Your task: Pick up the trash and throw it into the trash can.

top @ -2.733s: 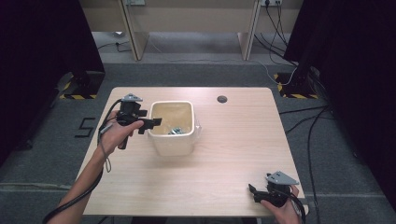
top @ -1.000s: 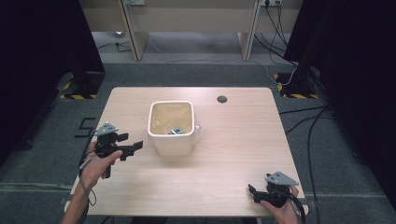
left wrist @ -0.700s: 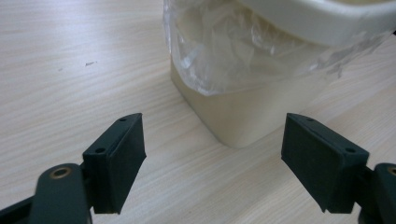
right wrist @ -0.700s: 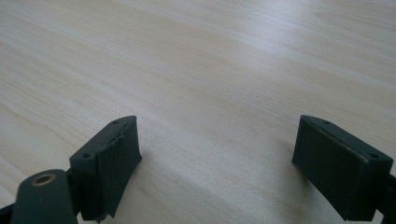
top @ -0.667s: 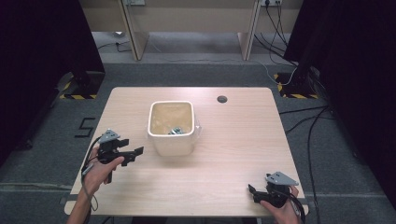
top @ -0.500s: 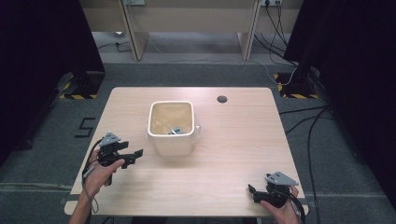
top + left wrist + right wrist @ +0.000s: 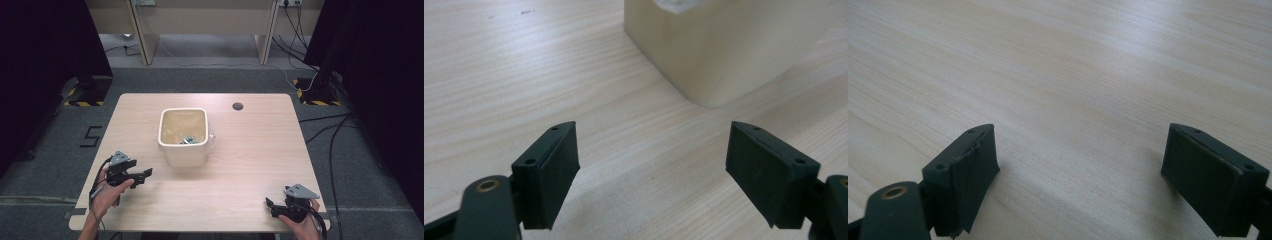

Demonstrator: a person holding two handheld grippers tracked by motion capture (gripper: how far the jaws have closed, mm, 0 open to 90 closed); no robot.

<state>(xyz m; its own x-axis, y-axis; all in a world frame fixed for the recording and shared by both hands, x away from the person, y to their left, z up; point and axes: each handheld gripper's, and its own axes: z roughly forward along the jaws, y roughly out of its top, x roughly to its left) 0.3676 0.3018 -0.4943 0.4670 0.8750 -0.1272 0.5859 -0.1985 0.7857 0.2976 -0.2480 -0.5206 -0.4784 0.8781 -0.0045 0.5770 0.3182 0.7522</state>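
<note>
A cream square tub (image 7: 183, 136) stands near the middle of the light wooden table (image 7: 250, 150), with a small dark metallic object (image 7: 189, 140) lying inside it. My left gripper (image 7: 145, 175) is held low over the table's front left, open and empty, pointing toward the tub. In the left gripper view the tub's corner (image 7: 709, 55) rises just beyond the spread fingers (image 7: 556, 170). My right gripper (image 7: 270, 207) rests at the front right edge, open with nothing between its fingers (image 7: 968, 175), bare wood ahead of it.
A small dark round grommet (image 7: 238, 106) sits in the table's far right part. Dark curtains flank both sides, cables trail over the grey floor on the right, and wooden furniture legs stand beyond the far edge.
My left gripper has drawn back from the tub's left side toward the front left of the table and come lower. The right gripper has stayed put.
</note>
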